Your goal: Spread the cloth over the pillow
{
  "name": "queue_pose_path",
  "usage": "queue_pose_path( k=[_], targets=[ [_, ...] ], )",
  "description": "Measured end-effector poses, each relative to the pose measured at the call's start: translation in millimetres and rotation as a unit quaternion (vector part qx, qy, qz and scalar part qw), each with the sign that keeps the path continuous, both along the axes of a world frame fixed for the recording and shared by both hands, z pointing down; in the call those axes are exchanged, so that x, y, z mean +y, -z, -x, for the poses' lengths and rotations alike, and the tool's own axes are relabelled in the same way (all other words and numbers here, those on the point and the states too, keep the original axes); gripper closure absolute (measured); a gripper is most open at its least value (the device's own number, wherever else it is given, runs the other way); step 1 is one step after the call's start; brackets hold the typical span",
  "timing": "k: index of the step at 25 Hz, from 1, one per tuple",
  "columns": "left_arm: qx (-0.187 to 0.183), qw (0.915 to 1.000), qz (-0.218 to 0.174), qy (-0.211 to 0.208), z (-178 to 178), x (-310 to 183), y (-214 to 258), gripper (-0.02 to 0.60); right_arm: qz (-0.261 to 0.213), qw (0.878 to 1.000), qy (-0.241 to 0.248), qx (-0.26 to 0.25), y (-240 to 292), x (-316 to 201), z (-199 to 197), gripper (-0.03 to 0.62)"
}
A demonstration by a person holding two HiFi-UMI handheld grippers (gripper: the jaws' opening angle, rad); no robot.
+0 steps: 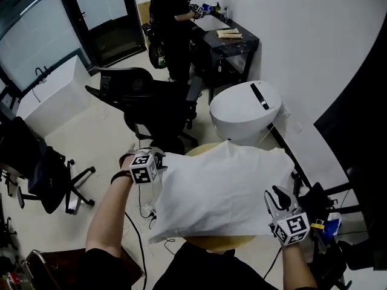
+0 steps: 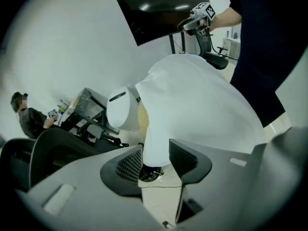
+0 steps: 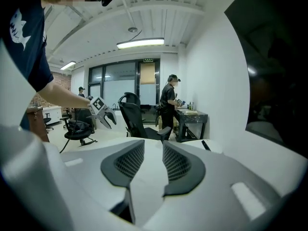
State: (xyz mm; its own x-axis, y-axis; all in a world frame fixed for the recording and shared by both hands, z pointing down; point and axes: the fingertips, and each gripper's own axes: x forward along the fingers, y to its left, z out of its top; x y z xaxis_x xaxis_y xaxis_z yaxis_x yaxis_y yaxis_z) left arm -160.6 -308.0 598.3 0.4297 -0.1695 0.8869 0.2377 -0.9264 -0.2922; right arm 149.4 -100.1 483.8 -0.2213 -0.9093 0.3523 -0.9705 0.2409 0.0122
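Observation:
A white cloth (image 1: 224,189) lies puffed and spread, stretched between my two grippers. A tan rounded surface (image 1: 221,242) peeks out under its near and far edges; whatever lies beneath the cloth is hidden. My left gripper (image 1: 156,161) sits at the cloth's far left corner. In the left gripper view (image 2: 156,150) a bunch of cloth (image 2: 192,100) fills the gap between its pads. My right gripper (image 1: 277,205) is at the near right corner. In its own view (image 3: 153,150) white cloth (image 3: 144,186) lies between the jaws. Each gripper view shows the other gripper: the right (image 2: 197,20), the left (image 3: 103,112).
A white cylindrical unit (image 1: 245,110) stands just beyond the cloth. Black office chairs (image 1: 142,95) (image 1: 48,174) are at the left. A person (image 1: 169,17) stands at a black desk (image 1: 233,41) far back. Black equipment (image 1: 320,204) crowds the right. Cables (image 1: 136,234) trail on the floor.

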Motion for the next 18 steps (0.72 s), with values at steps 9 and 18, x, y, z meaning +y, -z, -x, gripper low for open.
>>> queue_pose_path(
  k=[9,18],
  targets=[
    [-0.122,0.9831,0.063,-0.121,-23,-57,-85,0.43,0.033,0.999,-0.023,-0.007,-22,-26,17,0.464],
    [-0.193,0.946,0.187,-0.181,-22,-34,-133,0.354,0.054,0.997,-0.049,-0.015,-36,-28,10,0.464]
  ],
)
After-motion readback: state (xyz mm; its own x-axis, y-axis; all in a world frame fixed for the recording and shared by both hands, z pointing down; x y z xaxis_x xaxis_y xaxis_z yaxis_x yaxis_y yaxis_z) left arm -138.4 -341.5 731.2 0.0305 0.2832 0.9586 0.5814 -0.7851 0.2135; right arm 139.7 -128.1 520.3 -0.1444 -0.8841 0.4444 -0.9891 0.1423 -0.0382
